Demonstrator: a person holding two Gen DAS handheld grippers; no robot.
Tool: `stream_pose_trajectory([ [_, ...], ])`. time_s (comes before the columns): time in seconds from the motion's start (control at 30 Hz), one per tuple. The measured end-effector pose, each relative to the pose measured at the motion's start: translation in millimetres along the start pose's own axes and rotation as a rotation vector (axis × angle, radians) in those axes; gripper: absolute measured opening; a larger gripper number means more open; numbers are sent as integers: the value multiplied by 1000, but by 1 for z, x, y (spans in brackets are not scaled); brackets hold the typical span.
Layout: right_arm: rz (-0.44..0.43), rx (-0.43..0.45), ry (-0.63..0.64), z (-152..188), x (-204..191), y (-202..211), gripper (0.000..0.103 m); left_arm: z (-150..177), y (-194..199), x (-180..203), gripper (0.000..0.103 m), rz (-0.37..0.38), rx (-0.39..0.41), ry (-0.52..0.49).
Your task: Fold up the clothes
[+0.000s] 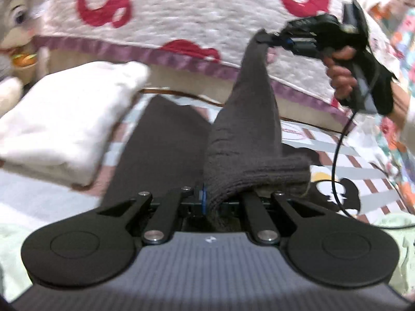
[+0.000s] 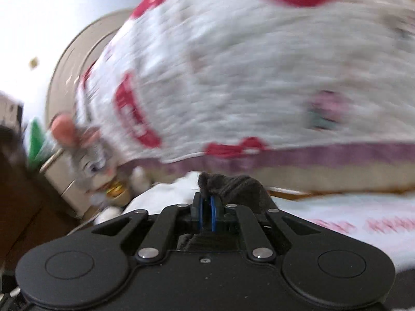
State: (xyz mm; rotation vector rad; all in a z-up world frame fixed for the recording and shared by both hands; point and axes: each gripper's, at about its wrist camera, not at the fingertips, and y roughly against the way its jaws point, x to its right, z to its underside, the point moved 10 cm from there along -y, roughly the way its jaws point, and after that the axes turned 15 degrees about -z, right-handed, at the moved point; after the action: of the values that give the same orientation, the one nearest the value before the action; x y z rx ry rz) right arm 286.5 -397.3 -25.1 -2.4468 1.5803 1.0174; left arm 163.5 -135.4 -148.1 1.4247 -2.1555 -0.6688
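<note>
A: Left wrist view, entry one. The dark grey knitted garment (image 1: 243,129) runs taut from the left gripper (image 1: 207,199) up to the right gripper (image 1: 267,37). Near end is bunched over the left jaws, which are clamped on it.

B: Confirmed. The far corner is pinched in the right gripper, held raised by a hand (image 1: 342,70) in a black fingerless glove. The lower part of the garment lies flat on the bed beneath.

A: Right wrist view: blue pads (image 2: 213,215) pressed nearly together, a tuft of the same grey knit (image 2: 233,184) sticking up between and just past them. Closed on the cloth. Frame is motion-blurred.

B: Surface: a bed sheet (image 1: 350,165) with stripes and cartoon print. A folded white garment (image 1: 67,119) sits to the left of the grey one, close beside it.

A: Behind: a white quilt (image 1: 194,18) with red motifs and purple trim. A grey plush toy (image 2: 90,155) at far left. A black cable (image 1: 334,160) hangs from the right gripper.
</note>
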Motion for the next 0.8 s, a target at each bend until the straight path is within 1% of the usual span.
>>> stream_pose_trajectory([
  [0.03,-5,-30,25,-5,-10,-23,8,3,-5,-11,6,-23,-13,6],
  [0.1,2,-75,51,-7,-22,-63,8,12,-22,-28,6,-42,-76,51],
  [0.17,11,-116,71,4,-25,-100,9,25,-38,-42,6,-48,-140,107],
  [0.23,22,-164,84,23,-21,-131,9,39,-50,-47,6,-65,-177,117],
  [0.27,60,-174,98,31,-17,-141,15,46,-55,-49,6,-89,-189,105],
  [0.3,97,-173,105,38,-13,-145,16,52,-59,-51,6,-110,-202,97],
  [0.33,115,-163,101,43,-11,-145,16,56,-61,-52,6,-108,-214,114],
  [0.4,125,-130,76,52,-11,-132,17,59,-64,-53,7,-109,-232,131],
  [0.47,133,-104,21,64,-12,-107,19,57,-64,-52,7,-104,-237,132],
  [0.5,151,-103,14,69,-13,-97,19,56,-63,-51,7,-99,-236,132],
  [0.53,175,-106,17,76,-13,-85,19,55,-62,-50,7,-92,-237,134],
  [0.63,268,-138,93,104,-19,-49,19,59,-69,-57,7,-77,-273,191],
  [0.67,302,-135,113,113,-21,-34,21,61,-70,-58,8,-74,-280,204],
  [0.7,328,-131,114,121,-21,-23,24,62,-70,-59,8,-71,-286,213],
  [0.73,352,-132,109,130,-20,-12,25,63,-69,-60,9,-69,-290,220],
  [0.77,371,-134,106,139,-20,-3,25,62,-67,-62,11,-75,-289,215],
  [0.8,378,-140,106,147,-20,2,25,61,-64,-64,12,-80,-288,210],
])
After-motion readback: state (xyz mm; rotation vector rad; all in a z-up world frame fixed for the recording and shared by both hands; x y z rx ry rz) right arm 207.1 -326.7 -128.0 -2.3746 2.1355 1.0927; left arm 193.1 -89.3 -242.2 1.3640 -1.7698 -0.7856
